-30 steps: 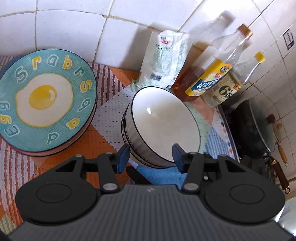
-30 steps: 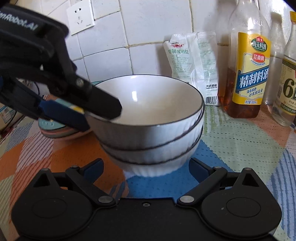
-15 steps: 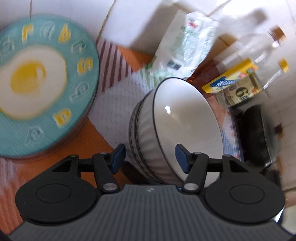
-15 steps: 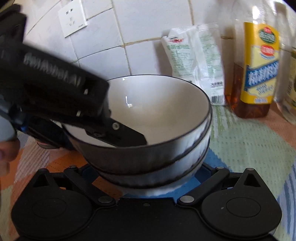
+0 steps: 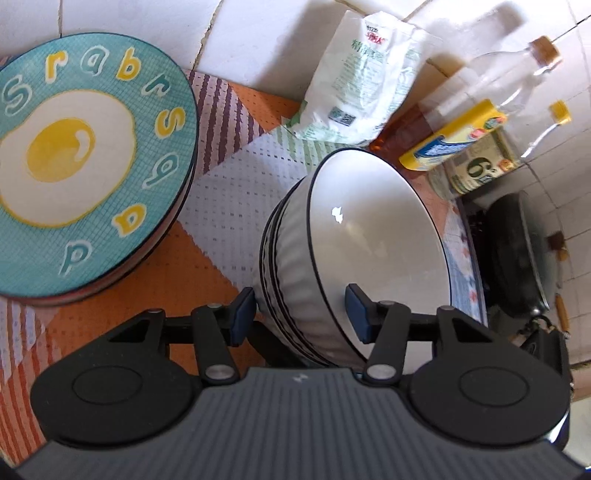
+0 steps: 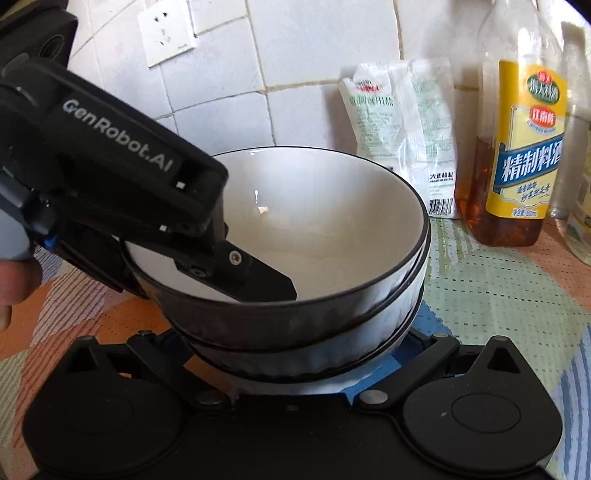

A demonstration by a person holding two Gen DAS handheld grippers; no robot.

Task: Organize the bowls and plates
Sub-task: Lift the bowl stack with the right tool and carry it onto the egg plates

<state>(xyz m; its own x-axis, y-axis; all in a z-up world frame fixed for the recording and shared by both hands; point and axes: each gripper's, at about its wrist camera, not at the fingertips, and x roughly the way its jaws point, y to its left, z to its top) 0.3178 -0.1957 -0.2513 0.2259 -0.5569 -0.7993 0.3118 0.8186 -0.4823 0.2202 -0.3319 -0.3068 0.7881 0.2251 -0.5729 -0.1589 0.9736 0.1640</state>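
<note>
A stack of white ribbed bowls with black rims (image 5: 354, 236) stands on the patterned mat; it also shows in the right wrist view (image 6: 314, 258). My left gripper (image 5: 300, 314) is open and straddles the near rim of the stack, one finger inside the top bowl, one outside. In the right wrist view it comes in from the left, with one finger (image 6: 258, 277) in the bowl. My right gripper (image 6: 295, 354) is open, its fingers on either side of the stack's base and mostly hidden under it. A stack of plates with a teal fried-egg plate (image 5: 74, 162) on top lies to the left.
Against the tiled wall stand a white salt bag (image 5: 362, 77), a yellow-labelled cooking wine bottle (image 6: 517, 155) and another bottle (image 5: 491, 162). A black wok (image 5: 517, 254) sits at the right. A wall socket (image 6: 166, 33) is above.
My left gripper has moved down onto the bowl stack's rim, with one finger now inside the top bowl. My right gripper has moved in closer to the stack's base.
</note>
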